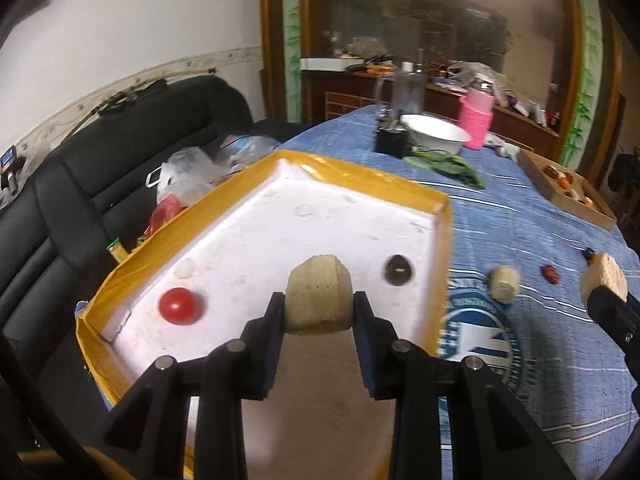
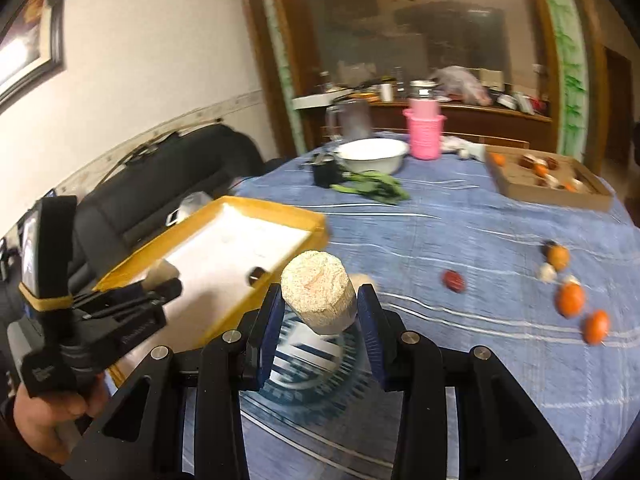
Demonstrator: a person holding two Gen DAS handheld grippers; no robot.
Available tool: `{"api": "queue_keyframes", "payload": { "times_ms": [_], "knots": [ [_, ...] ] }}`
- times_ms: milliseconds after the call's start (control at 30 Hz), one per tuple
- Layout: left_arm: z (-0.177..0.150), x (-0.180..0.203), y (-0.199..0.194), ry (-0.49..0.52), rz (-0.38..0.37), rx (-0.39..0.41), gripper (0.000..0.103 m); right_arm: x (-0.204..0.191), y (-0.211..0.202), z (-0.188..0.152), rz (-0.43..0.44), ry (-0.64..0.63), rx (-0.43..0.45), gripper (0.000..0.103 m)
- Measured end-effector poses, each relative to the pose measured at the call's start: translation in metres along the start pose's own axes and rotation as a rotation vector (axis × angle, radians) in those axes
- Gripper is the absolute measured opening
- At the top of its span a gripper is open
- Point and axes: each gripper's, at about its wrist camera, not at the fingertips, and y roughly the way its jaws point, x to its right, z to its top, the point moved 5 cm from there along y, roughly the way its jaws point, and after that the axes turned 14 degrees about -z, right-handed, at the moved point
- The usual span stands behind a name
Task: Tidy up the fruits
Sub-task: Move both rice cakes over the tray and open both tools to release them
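left hand-held gripper (image 1: 319, 304): i see it clamped on a tan cork-like piece (image 1: 319, 300), pads pressing both sides, held over the yellow-rimmed tray (image 1: 384, 178). on the tray's white floor: a red fruit (image 1: 178, 306) at left, a dark brown fruit (image 1: 399, 275) at right, both apart from the held piece.

right hand-held gripper (image 2: 318, 300): narrow, gripping a second cork-like piece (image 2: 318, 294) by its sides, flat end tilted up, above the blue tabletop (image 2: 460, 240) just right of the tray. my left hand (image 2: 48, 416) shows at lower left in the right wrist view, holding the other tool.

loose on the cloth: a third tan piece (image 1: 503, 283) just beside the tray, a red date (image 2: 453, 280) further right, then oranges (image 2: 570, 299) with small pale bits near the right edge.

further back: green leaves (image 2: 372, 190), white bowl (image 2: 372, 155), pink basket (image 2: 425, 136). cardboard box (image 2: 548, 192) at far right holds mixed fruits; kinds blurred.
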Motion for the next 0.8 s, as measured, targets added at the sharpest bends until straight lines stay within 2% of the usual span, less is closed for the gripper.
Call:
{"api": "queue_keyframes", "payload": {
  "times_ms": [200,400,600,800],
  "knots": [
    [0.004,-0.033,0.013,-0.054,0.025,-0.032,0.035,-0.043,0.031,0.013,0.062,-0.059,-0.044,0.036],
    [0.01,-0.054,0.023,-0.098,0.028,-0.055,0.035,-0.07,0.074,0.022,0.086,-0.101,-0.105,0.036],
    [0.016,-0.065,0.027,-0.134,0.026,-0.09,0.035,-0.084,0.112,0.029,0.086,-0.125,-0.171,0.036],
    [0.016,-0.078,0.033,-0.167,0.072,-0.115,0.036,-0.086,0.139,0.035,0.075,-0.127,-0.224,0.037]
  ]
}}
